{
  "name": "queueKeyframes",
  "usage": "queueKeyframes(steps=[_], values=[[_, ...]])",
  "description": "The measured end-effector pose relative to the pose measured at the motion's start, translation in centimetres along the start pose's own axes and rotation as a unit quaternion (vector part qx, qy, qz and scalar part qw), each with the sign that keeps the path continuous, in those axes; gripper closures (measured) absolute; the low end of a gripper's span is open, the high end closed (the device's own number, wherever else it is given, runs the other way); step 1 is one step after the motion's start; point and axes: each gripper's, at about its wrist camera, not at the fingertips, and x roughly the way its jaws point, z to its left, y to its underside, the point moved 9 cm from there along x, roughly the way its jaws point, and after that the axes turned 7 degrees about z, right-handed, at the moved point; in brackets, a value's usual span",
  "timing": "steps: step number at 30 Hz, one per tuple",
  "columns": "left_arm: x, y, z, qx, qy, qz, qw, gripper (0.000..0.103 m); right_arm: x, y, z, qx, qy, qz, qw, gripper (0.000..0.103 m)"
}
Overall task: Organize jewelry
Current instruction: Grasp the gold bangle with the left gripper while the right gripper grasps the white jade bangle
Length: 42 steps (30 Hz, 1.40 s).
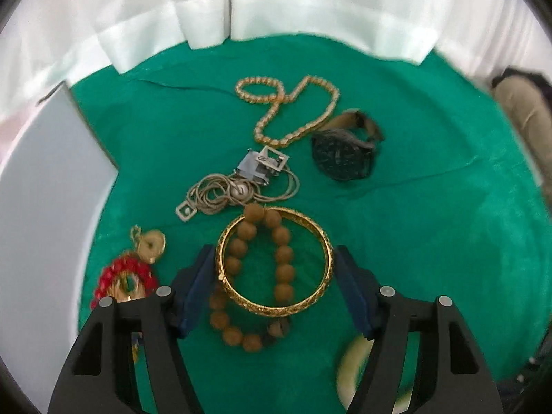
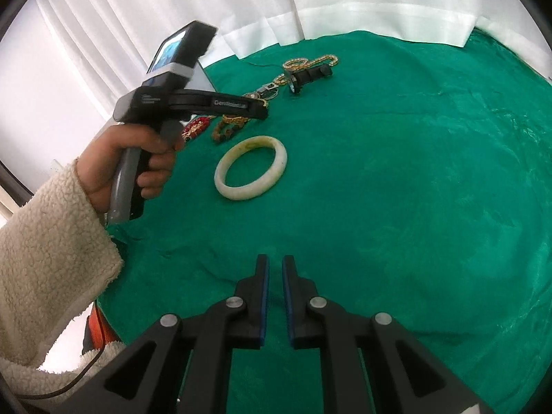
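Observation:
My left gripper (image 1: 274,262) is open, its fingers either side of a gold bangle (image 1: 321,238) that lies over a brown bead bracelet (image 1: 284,253) on the green cloth (image 1: 431,241). Beyond lie a tangled silver chain with a buckle (image 1: 241,186), a gold chain necklace (image 1: 293,114) and a black watch (image 1: 343,153). A red and gold ornament (image 1: 127,272) lies at the left. A pale jade bangle (image 2: 250,167) lies apart; it shows blurred by my left gripper's right finger (image 1: 348,369). My right gripper (image 2: 275,264) is nearly shut and empty, low over bare cloth (image 2: 414,189).
A white box or board (image 1: 48,186) stands at the cloth's left edge. White curtains (image 1: 276,3) hang behind the table. The person's left hand and fleece sleeve (image 2: 51,248) hold the left gripper's handle (image 2: 193,103) above the jewelry.

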Motion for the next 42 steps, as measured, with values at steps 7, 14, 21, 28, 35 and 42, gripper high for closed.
queueKeyframes(steps=[7, 14, 21, 28, 35, 42], values=[[-5.1, 4.5, 0.9, -0.022, 0.028, -0.038, 0.9986, 0.033, 0.9, -0.2, -0.6, 0.008, -0.005, 0.008, 1.000, 0.093], [-8.9, 9.1, 1.7, -0.038, 0.026, -0.054, 0.9974, 0.033, 1.3, -1.1, 0.3, -0.003, -0.002, 0.013, 1.000, 0.093], [-11.4, 13.7, 3.1, -0.072, 0.030, -0.061, 0.9950, 0.033, 1.7, -3.9, 3.9, -0.064, 0.016, 0.017, 0.998, 0.054], [-12.9, 15.7, 4.2, -0.096, 0.034, -0.068, 0.9925, 0.033, 7.6, -8.1, 8.7, -0.177, 0.060, 0.055, 0.981, 0.051], [-15.1, 16.7, 4.9, -0.105, 0.029, -0.080, 0.9909, 0.033, 9.9, -8.8, 9.2, -0.213, 0.092, 0.095, 0.968, 0.092], [-17.7, 17.4, 6.0, -0.122, 0.033, -0.093, 0.9876, 0.033, 4.6, -10.7, 8.2, -0.080, -0.056, 0.053, 0.994, 0.092]])
